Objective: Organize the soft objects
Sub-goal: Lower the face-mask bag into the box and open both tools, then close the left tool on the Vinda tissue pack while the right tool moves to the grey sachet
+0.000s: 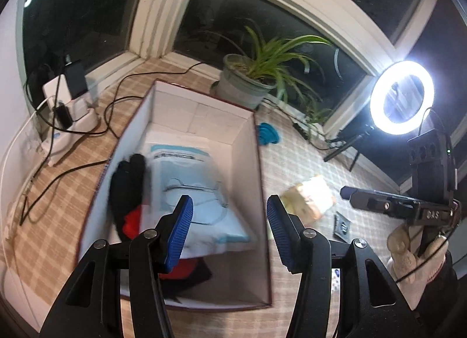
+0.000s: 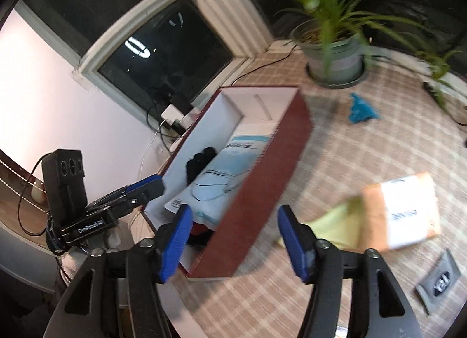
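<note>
At the left: left hand-held gripper spread, nothing between the pads, hanging over the near end of the open box. Inside, from left to right: black glove, something red beneath it, pale blue packet, all already stowed.

Just right of the box wall: right hand-held gripper, also spread and empty, poised over the red outer wall of the box.

Further right, on the checked tabletop: orange and yellow soft pack, outside the box, ahead and to the right of the right hand-held gripper, well apart from the left one. Long axis apparently running from lower left to upper right, though blurred. Probably next to fetch, and nearer the right hand. Beyond it, near the potted plant, a blue soft thing, also loose.
</note>
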Available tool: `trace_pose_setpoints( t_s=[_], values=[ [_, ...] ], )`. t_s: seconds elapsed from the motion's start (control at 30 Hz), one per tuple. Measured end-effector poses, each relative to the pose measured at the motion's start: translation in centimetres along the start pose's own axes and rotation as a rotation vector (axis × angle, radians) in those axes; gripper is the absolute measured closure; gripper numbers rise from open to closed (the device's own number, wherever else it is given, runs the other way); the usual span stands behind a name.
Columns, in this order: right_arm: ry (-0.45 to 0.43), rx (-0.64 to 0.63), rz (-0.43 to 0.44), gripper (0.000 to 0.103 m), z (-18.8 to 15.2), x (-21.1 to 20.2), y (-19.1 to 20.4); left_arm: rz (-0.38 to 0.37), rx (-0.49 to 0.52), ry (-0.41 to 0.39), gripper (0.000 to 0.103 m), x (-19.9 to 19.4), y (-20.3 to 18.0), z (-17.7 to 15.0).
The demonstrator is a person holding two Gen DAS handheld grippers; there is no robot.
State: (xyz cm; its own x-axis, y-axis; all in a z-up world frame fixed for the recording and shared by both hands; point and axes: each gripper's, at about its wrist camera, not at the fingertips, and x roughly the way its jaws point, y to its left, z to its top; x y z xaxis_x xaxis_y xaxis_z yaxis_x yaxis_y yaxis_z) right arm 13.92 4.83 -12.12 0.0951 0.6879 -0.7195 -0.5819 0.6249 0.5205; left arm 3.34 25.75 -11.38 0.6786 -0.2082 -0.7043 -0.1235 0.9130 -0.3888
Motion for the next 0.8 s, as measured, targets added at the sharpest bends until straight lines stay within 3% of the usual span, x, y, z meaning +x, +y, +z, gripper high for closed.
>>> trace_pose_setpoints(
  t_s=[0.13, 0.43, 0.63, 0.8],
  values=[
    [-0.056, 0.006, -0.057, 0.041, -1.3, -3.7, -2.1, -0.038, -0.001, 0.002, 0.047, -0.3, -1.8, -1.0],
    [-0.091, 0.055, -0.147, 0.041, -5.3, -10.4, -7.6, -0.117, 0.024, 0.048, 0.043, 0.3, -6.9, -4.8],
    [-0.132, 0.102, -0.152, 0.040, -8.9, -14.3, -11.3, -0.144, 0.107, 0.094, 0.041, 1.5, -10.9, -7.5],
    [-0.160, 0.124, -0.196, 0.040, -11.1, -16.7, -14.4, -0.163, 0.253, 0.166, 0.041, 3.1, -14.9, -9.7]
  ],
)
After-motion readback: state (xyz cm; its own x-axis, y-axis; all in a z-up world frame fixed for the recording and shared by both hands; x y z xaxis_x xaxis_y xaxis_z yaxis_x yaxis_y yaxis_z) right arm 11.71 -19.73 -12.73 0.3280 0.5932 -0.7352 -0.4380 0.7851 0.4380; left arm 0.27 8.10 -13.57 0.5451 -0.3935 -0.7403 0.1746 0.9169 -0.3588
